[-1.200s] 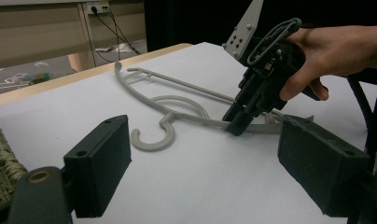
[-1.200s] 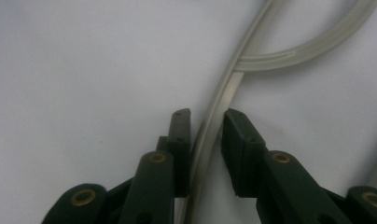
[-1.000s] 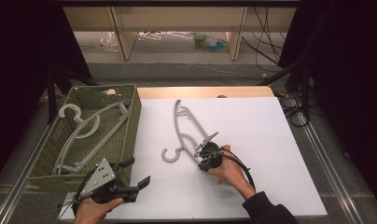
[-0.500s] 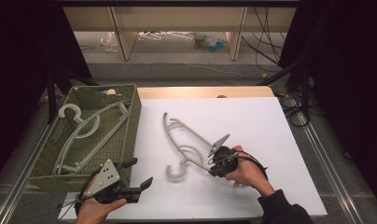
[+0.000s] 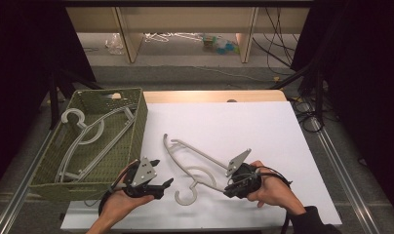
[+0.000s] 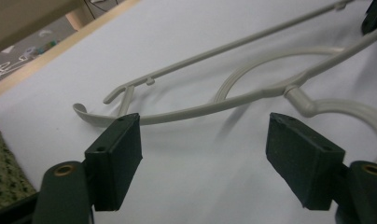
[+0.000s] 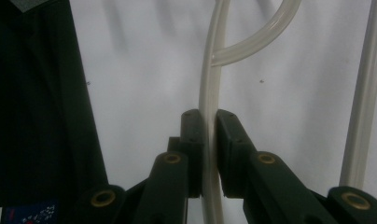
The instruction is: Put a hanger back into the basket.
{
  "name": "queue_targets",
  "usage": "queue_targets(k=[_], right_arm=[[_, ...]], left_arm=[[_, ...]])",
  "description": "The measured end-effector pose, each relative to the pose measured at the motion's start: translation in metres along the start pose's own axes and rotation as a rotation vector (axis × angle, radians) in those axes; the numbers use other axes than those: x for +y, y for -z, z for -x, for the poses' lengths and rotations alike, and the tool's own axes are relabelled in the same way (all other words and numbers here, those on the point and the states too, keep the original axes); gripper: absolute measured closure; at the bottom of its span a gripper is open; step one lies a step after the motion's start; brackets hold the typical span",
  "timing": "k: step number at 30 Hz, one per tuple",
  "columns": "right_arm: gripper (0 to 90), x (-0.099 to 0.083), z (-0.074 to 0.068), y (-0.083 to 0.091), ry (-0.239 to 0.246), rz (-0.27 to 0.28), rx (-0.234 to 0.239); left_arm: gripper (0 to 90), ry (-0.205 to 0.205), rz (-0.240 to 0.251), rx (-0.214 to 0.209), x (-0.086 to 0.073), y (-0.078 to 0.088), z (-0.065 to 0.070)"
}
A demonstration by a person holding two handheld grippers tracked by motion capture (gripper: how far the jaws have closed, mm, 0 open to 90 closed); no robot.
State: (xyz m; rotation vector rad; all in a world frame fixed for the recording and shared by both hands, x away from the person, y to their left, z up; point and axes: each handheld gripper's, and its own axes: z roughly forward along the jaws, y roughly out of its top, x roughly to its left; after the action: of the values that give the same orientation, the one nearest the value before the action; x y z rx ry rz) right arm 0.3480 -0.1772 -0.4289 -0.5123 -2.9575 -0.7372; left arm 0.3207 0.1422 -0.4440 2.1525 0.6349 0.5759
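— Grey plastic, that hanger (image 5: 195, 163) on the white sheet (image 5: 263, 126). From the high view it has swung since a second ago: it lay further up the sheet with its hook near the middle, and now the hook curls toward the near edge, between the two hands.

— Who moved it?

— The right gripper (image 5: 232, 187). It has one end of the hanger pinched and has dragged it down and round. My guess is it's being turned toward the left gripper (image 5: 161, 186), which waits with its jaws apart just beside the hook.

— Heading for the basket (image 5: 136, 122)?

— Likely; a second hanger (image 5: 85, 139) lies inside it already. The basket's near wall stands just beside the left hand, so the hanger would have to be lifted over that.

— And the left gripper view?

— Both black pads spread wide, nothing between them; the hanger (image 6: 252, 88) lies flat on the sheet just ahead, hook off to the right.

— The right gripper view?

— Jaws closed tight on a pale bar of the hanger (image 7: 210, 140), which runs straight up between them; another bar passes at the right edge.
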Motion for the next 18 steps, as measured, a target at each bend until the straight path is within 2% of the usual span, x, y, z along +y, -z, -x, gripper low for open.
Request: queue_targets(k=[1, 2, 5, 6, 8, 14, 16, 17, 18], right_arm=[[82.5, -0.001, -0.001, 0.001, 0.005, 0.001, 0.002], [82.5, -0.001, -0.001, 0.001, 0.005, 0.001, 0.002], [82.5, -0.004, -0.006, 0.008, 0.017, 0.008, 0.017], [82.5, -0.004, -0.006, 0.008, 0.017, 0.008, 0.017], [82.4, -0.005, -0.008, 0.011, 0.025, 0.012, 0.021], [82.4, -0.005, -0.013, 0.017, 0.047, 0.019, 0.043], [82.4, -0.005, -0.013, 0.018, 0.051, 0.018, 0.044], [82.4, -0.005, -0.013, 0.018, 0.051, 0.018, 0.044], [82.4, -0.005, -0.013, 0.019, 0.055, 0.014, 0.059]], left_arm=[[28.7, 0.0, 0.0, 0.0, 0.0, 0.0, 0.0], [28.7, -0.022, -0.017, -0.005, 0.001, -0.004, 0.001], [30.1, -0.11, -0.046, -0.021, 0.007, -0.018, 0.004], [30.3, -0.11, -0.046, -0.021, 0.007, -0.018, 0.004], [31.6, -0.137, -0.044, -0.037, 0.01, -0.026, 0.005], [36.2, -0.26, -0.075, -0.08, 0.013, -0.042, 0.01], [40.9, -0.304, -0.076, -0.107, 0.014, -0.045, 0.011], [42.1, -0.304, -0.076, -0.107, 0.014, -0.045, 0.011], [42.3, -0.325, -0.076, -0.105, 0.014, -0.047, 0.012]])
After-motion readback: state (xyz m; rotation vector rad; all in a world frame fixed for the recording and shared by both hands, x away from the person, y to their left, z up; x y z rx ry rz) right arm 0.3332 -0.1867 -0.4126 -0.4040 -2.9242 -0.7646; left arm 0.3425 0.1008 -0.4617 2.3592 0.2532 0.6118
